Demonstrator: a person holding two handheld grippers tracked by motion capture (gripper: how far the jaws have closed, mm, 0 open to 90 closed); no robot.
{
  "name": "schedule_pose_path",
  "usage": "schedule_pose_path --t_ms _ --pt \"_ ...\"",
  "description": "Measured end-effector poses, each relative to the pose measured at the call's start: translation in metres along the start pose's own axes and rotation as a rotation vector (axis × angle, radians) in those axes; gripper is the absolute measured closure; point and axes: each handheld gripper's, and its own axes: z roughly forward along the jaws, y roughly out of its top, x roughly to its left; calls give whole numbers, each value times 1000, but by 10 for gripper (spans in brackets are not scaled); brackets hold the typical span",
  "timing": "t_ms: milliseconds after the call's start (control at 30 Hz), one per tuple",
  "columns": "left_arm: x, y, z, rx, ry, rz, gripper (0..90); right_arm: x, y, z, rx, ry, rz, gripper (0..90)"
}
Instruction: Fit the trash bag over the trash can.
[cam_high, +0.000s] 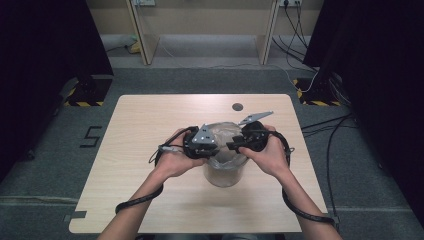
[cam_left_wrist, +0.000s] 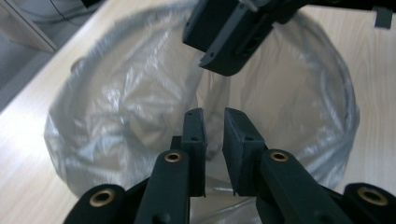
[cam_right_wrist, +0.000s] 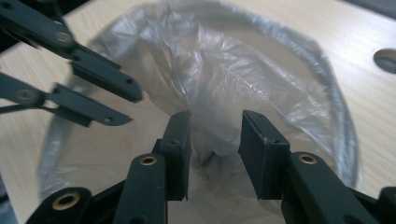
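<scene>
Both grippers, left (cam_high: 212, 145) and right (cam_high: 235, 146), jaws apart, straddle the bag (cam_high: 225, 131) lining the bin (cam_high: 224, 175), likely to spread it.

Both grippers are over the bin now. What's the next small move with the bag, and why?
Probably close the right gripper on the fold of bag between its jaws. They stand open with clear film bunched in the gap, not pinched. The left gripper is nearly shut, with only a thin gap and film behind it; whether it holds film is unclear. The bag already lines the bin.
</scene>
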Motion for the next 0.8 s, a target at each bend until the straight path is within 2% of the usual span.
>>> schedule_pose_path --t_ms 67,167,300,400,467,600,700,733,800 --pt "0 -3 0 25 -9 -4 783 -3 4 6 24 6 7 609" --pt "-1 -6 -1 36 -18 -5 783 -8 10 13 50 -11 18 597" --pt "-1 -8 -3 25 -22 -16 784 -14 14 18 60 -31 34 580" --pt "-1 -7 -4 27 -25 -11 781 -18 17 21 57 -40 66 563" --pt "-1 -6 -4 9 -29 -21 766 -19 18 22 56 -43 79 561" --pt "2 1 -8 -59 -3 -42 740 -14 18 16 52 -27 71 555" --pt "5 10 -7 -98 37 -41 740 -7 18 9 50 -22 45 560" --pt "8 13 -6 -103 48 -39 742 -4 17 6 53 -20 39 561" --pt "12 19 -1 -71 103 -7 751 1 14 1 72 -18 17 565"
